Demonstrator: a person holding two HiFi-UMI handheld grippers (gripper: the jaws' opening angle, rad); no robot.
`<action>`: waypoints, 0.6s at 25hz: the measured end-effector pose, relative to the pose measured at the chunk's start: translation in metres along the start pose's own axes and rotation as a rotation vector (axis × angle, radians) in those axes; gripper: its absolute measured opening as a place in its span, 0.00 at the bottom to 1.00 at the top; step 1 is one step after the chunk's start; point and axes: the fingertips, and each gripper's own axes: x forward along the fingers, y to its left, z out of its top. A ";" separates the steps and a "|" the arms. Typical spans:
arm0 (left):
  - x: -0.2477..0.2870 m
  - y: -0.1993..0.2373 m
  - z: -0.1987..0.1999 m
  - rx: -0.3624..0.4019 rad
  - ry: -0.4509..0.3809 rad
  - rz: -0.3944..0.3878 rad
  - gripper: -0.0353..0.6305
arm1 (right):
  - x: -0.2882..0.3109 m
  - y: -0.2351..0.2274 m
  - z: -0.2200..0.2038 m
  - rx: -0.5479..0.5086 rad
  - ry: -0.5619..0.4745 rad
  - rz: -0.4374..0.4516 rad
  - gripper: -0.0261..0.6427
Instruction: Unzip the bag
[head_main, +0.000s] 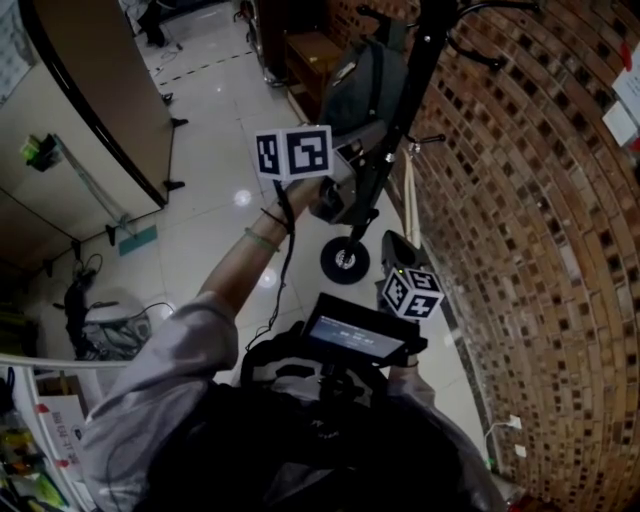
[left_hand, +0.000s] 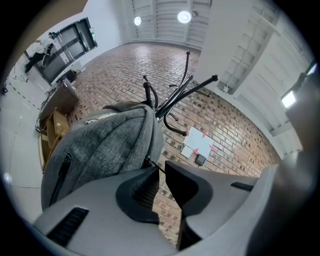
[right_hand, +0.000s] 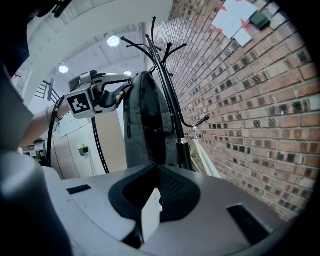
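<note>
The grey bag (left_hand: 105, 145) hangs on the coat stand (right_hand: 181, 141). My left gripper (left_hand: 161, 167) is slightly apart at its top, the zip pull (left_hand: 151, 162) seemingly loose across the tips. I'd pinch firmly, then follow the zip. The right gripper (right_hand: 152, 167), closed and empty, should steady it.

1. Round ceiling lights (left_hand: 184, 16) overhead give bright, even light.
2. They glare off the glossy floor (head_main: 242, 198) as white spots.
3. The brick wall (head_main: 530, 260) bows hard toward every frame's edge, and the corners of both gripper views go black.
4. The bag (left_hand: 110, 145) shows crisp weave under soft light.
5. The bottom of the head view is dark.
</note>
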 end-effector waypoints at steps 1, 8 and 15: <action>0.000 0.000 0.002 -0.003 0.000 0.000 0.12 | 0.000 0.000 -0.001 0.001 0.001 0.001 0.05; 0.008 -0.005 0.018 -0.003 0.009 0.007 0.12 | 0.000 0.002 -0.007 0.007 0.009 0.007 0.05; 0.016 -0.008 0.036 0.051 0.036 0.031 0.12 | 0.001 0.004 -0.010 0.010 0.011 0.014 0.05</action>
